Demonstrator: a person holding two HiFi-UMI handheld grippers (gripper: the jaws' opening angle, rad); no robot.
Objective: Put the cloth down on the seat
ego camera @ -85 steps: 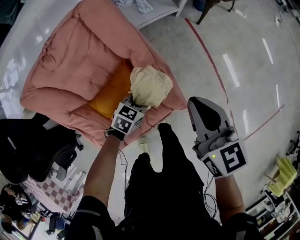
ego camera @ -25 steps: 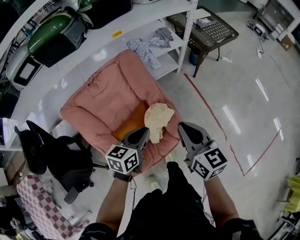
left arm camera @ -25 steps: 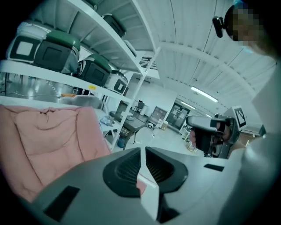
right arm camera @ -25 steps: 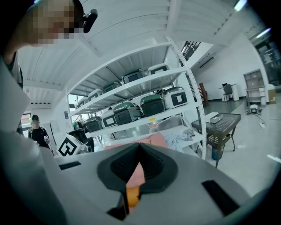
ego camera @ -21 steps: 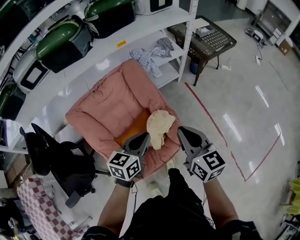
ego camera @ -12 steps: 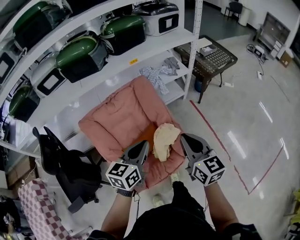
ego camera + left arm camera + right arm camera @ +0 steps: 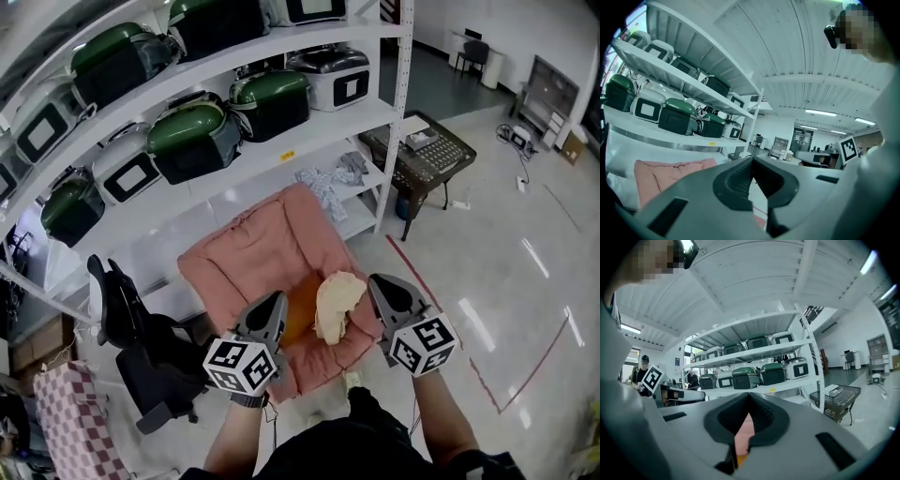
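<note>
The cream cloth [image 7: 337,302] lies crumpled on the front of the pink armchair [image 7: 248,272], partly over its orange seat cushion [image 7: 300,317]. No gripper touches it. In the head view my left gripper [image 7: 275,302] hovers left of the cloth and my right gripper [image 7: 380,284] right of it, both raised above the chair. The left gripper [image 7: 751,161] is shut with nothing between its jaws; the pink chair [image 7: 665,173] shows low at the left in its view. In its own view the right gripper [image 7: 749,397] is shut and empty too, pointing level at the shelves.
Behind the chair stands a white shelf rack [image 7: 281,150] with green and white cookers [image 7: 197,131] and a patterned garment [image 7: 328,180] on a lower shelf. A black office chair [image 7: 141,328] is at the left, a mesh-top table [image 7: 422,155] at the right. Red tape [image 7: 441,309] marks the floor.
The left gripper held the cloth over the seat, then let it go. Both grippers have since risen and drawn back; the view lifted to show the shelves. The cloth stays on the seat.
</note>
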